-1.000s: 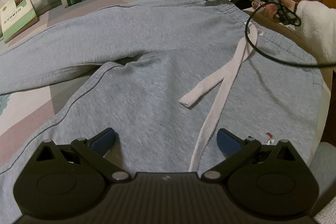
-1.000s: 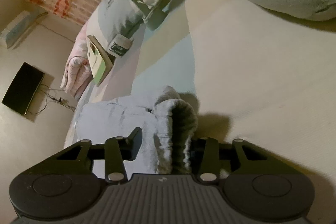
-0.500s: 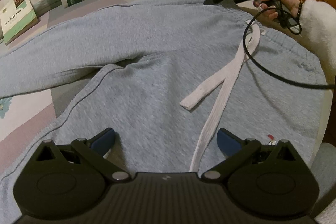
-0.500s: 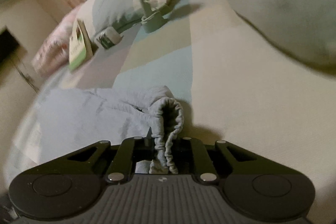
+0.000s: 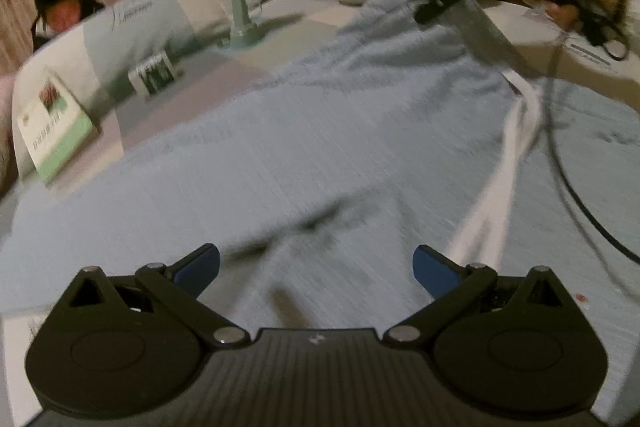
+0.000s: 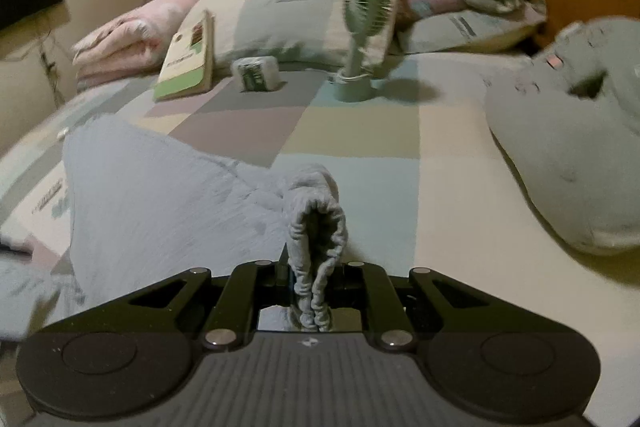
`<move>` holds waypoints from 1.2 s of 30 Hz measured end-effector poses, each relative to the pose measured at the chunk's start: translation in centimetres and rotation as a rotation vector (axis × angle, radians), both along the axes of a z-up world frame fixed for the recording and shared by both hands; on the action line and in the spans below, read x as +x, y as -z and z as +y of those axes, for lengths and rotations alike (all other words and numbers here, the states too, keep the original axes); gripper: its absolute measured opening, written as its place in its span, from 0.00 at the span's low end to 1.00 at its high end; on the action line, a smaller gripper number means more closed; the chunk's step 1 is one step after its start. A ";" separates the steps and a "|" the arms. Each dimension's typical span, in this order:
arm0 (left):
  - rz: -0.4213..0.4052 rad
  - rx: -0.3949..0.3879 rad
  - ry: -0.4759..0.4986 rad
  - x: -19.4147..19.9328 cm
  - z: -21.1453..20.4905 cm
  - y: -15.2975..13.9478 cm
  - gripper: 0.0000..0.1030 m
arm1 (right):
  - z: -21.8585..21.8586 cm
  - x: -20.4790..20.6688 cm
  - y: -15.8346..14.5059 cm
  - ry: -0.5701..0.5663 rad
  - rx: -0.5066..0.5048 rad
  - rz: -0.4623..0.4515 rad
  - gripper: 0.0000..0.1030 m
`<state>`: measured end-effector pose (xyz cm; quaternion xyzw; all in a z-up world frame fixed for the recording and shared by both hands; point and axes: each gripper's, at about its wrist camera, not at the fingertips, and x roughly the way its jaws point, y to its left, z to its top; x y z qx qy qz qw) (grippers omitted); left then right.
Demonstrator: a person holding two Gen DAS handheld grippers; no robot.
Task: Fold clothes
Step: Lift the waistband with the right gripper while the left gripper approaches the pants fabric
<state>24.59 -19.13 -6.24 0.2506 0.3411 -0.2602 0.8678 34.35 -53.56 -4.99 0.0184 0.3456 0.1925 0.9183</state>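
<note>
Two grippers work over the bed point(image 6: 360, 131). One, the right gripper point(image 6: 316, 279), points down at a slant and is pinched tight on the stretchy waistband of the grey sweatpants point(image 5: 320, 147), lifting that corner off the bed. The left gripper point(image 5: 316, 267) tilts down over the pants with its blue fingers point(image 5: 430, 269) wide apart, holding nothing.

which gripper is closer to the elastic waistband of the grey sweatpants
Right. The right gripper is shut on the bunched waistband; the left gripper hovers open over the sweatpants' legs, away from it.
</note>
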 end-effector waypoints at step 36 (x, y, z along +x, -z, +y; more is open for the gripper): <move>-0.527 0.384 0.425 9.2 -7.3 6.6 0.99 | 11.8 -12.8 -0.9 -0.486 -0.500 -0.170 0.15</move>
